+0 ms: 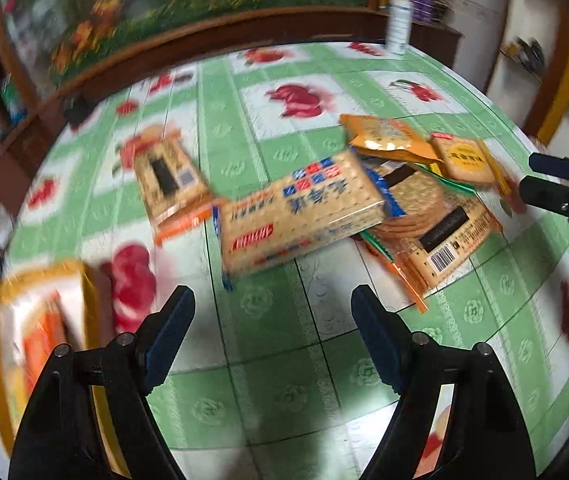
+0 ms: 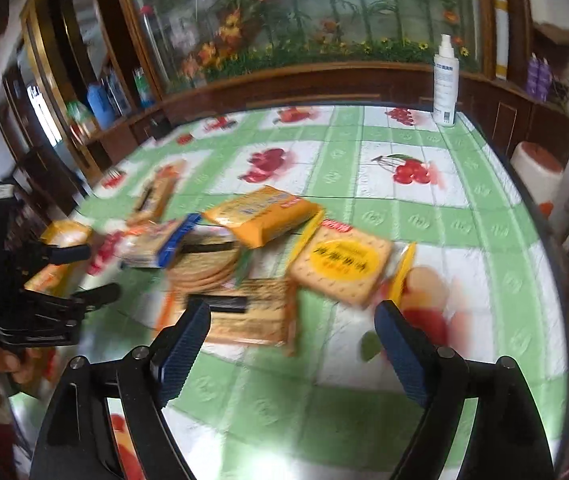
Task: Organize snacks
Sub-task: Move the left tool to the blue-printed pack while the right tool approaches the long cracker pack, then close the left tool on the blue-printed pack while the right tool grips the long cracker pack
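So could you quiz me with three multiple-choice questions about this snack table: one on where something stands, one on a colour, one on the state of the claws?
1. Where is the white spray bottle?
A. at the table's far edge
B. in the cracker pile
C. in a claw

2. What colour are the tablecloth bands between the fruit pictures?
A. blue
B. green
C. black

3. How are the left claw and right claw?
A. both gripping packets
B. one gripping a packet
C. both open, empty

Answers: A, it stands upright beyond the snacks; B, green strips frame the fruit; C, only tablecloth shows between each pair of fingers.
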`<state>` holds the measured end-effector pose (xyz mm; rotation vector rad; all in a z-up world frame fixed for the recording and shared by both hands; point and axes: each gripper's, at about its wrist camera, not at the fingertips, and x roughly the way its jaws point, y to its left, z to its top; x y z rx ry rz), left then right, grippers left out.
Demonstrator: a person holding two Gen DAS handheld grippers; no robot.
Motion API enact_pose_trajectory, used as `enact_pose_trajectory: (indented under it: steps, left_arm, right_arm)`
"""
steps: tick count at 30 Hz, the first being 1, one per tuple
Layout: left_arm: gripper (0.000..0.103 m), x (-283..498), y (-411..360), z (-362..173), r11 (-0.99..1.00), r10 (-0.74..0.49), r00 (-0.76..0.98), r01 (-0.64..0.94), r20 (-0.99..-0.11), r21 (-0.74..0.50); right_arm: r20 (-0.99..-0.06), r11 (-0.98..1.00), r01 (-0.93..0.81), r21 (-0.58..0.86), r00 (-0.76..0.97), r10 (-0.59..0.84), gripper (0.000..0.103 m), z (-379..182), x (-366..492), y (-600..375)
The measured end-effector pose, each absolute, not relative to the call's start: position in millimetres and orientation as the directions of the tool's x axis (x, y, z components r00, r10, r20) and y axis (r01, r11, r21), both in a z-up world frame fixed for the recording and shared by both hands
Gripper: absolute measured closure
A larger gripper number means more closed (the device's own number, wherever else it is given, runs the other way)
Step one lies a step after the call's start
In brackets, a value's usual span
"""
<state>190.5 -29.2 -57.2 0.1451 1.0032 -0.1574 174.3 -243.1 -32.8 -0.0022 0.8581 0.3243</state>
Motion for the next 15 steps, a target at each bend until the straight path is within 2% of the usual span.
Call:
enact_pose_trajectory:
  steps: [5, 11, 15]
  left_arm:
    - [0.023, 191.8, -13.0, -60.9, 0.991, -0.125, 0.526, 0.102, -0.841, -0.084]
    - [0.022, 212.3, -13.5, -48.4, 0.995, -0.029, 0.582, 0.097, -0.812, 0.034]
    - [0.022, 257.7, -3.7, -34.0, 0.993, -0.115, 0.587, 0.065, -0.802, -0.095]
  right_arm:
    - [-0.798, 0.959, -0.281, 0.049, 0.566, 0.206, 0.017, -44.7, 212.4, -242.0]
    - [-0.822, 0.967, -0.242, 0.076, 0.534, 0.198, 0.017, -63.4, 236.3, -245.6]
    - [-0.796, 0.966, -0.19, 0.177, 0.549, 0.254, 0.016, -66.0, 246.5, -254.8]
